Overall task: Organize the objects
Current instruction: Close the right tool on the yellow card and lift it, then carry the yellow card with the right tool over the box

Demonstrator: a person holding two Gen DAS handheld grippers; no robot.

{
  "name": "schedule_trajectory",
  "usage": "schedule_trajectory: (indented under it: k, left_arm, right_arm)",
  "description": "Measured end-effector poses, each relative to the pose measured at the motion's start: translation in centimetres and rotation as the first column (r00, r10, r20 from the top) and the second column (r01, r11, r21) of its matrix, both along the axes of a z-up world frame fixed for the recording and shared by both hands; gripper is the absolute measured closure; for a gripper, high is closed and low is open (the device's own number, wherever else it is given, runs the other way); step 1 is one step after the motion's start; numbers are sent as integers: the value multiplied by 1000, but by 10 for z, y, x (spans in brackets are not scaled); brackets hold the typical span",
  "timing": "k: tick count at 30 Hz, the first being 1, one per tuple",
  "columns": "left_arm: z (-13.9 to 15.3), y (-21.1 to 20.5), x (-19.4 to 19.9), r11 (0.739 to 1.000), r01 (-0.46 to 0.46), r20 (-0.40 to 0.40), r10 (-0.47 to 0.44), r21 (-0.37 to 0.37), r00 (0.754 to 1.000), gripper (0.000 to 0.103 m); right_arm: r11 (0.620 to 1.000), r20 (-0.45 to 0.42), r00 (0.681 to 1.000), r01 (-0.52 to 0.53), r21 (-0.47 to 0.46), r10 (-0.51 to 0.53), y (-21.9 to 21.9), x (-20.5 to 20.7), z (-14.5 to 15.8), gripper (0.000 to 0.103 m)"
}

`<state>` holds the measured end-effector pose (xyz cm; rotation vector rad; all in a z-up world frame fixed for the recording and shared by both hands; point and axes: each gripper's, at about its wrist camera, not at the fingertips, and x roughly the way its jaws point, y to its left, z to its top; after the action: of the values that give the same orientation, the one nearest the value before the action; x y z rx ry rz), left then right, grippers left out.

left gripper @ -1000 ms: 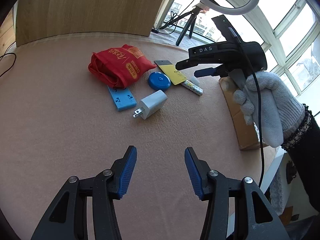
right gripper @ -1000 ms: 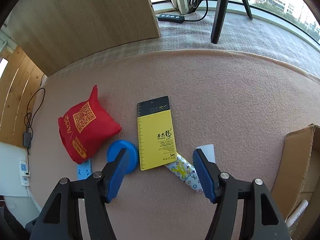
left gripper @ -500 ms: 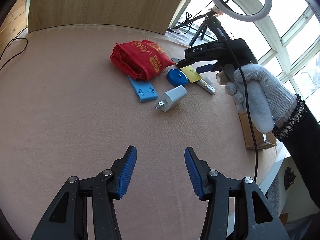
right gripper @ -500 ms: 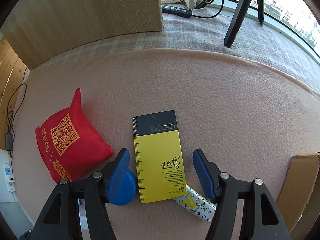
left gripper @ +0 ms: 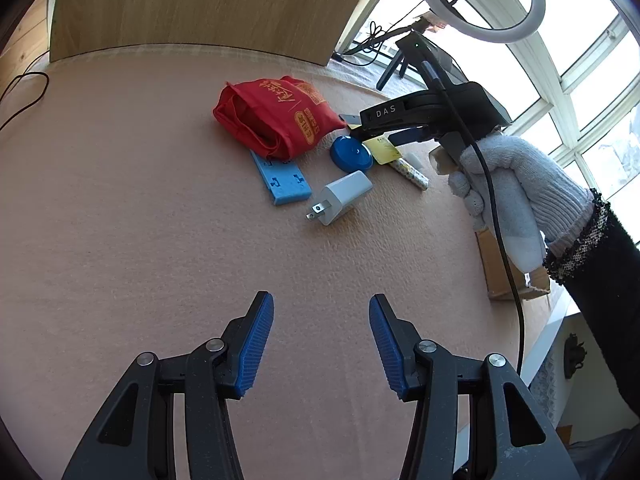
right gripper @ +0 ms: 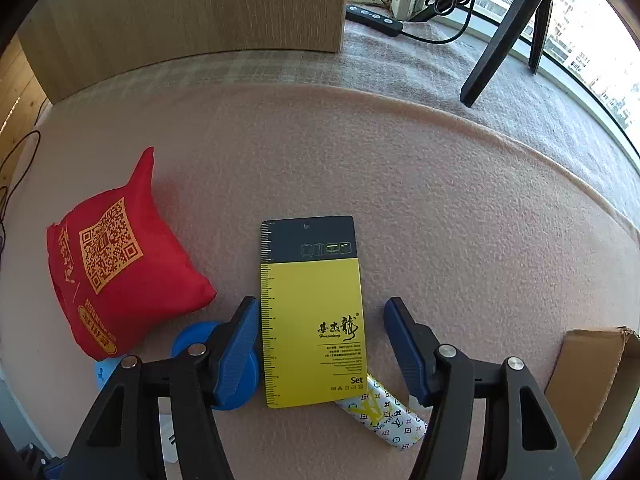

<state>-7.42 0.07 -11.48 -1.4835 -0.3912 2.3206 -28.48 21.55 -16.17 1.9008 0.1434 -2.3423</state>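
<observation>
Yellow card [right gripper: 312, 320]: flat on surface [right gripper: 440, 220], between wide-open jaws of right hand-held gripper [right gripper: 320, 344]. Thin edges probably best pinched squarely. Left hand-held gripper [left gripper: 321, 342]: released, empty.

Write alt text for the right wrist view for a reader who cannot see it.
An open right gripper hovers over a yellow and black card lying flat on a pink felt table. A red bag lies to the left, a blue disc and patterned tube flank the card's near end, and a cardboard box stands at right.
</observation>
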Motion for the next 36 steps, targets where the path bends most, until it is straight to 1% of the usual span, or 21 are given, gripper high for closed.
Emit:
schedule_trajectory:
  k: [1, 3, 4, 10, 16, 21, 24, 27, 28, 30, 32, 36]
  left_arm:
    - [-1, 0, -1, 1000, 1, 1, -1, 1, 1000, 50]
    - [-1, 1, -1, 1000, 3, 2, -3, 3, 1000, 50]
    - [-2, 2, -1, 1000, 4, 2, -4, 4, 1000, 50]
    - [-3, 3, -2, 1000, 5, 2, -5, 9, 1000, 50]
    - [-2, 4, -3, 1000, 2, 0, -2, 8, 1000, 50]
    - [3, 11, -4, 1000, 10, -12, -10, 7, 1000, 50]
    - [6, 17, -5, 1000, 23, -20, -23, 4, 1000, 50]
    - [6, 24, -6, 999, 36, -22, -36, 2, 999, 50]
    - [6, 27, -6, 999, 39, -22, -39, 2, 999, 50]
    - [6, 32, -7, 999, 48, -21, -48, 3, 999, 50]
    - [5, 39, -8, 998, 60, -22, -60, 2, 998, 50]
    - [5, 53, -10, 996, 84, -23, -84, 2, 996, 50]
  right_arm:
    - [1000, 0, 1000, -3, 0, 3, 0, 0, 0, 47]
    - [1000, 1, 1000, -13, 0, 13, -1, 1, 2, 56]
    - [1000, 2, 1000, -16, -2, 16, -1, 1, 2, 57]
    - [999, 4, 1000, -14, -30, 14, 5, 3, 3, 57]
    - [994, -12, 1000, 16, -112, -18, 21, 11, 16, 57]
    - [986, -42, 998, 36, -162, -43, 39, 24, 34, 57]
    - [981, -66, 996, 42, -192, -55, 50, 32, 53, 57]
    - [974, -96, 993, 47, -221, -69, 64, 54, 68, 57]
    - [972, -105, 992, 49, -231, -75, 58, 59, 75, 57]
    - [967, -125, 988, 56, -248, -90, 60, 68, 79, 57]
    - [960, -144, 983, 72, -269, -114, 75, 84, 90, 57]
    - [947, -179, 968, 118, -299, -177, 107, 105, 103, 57]
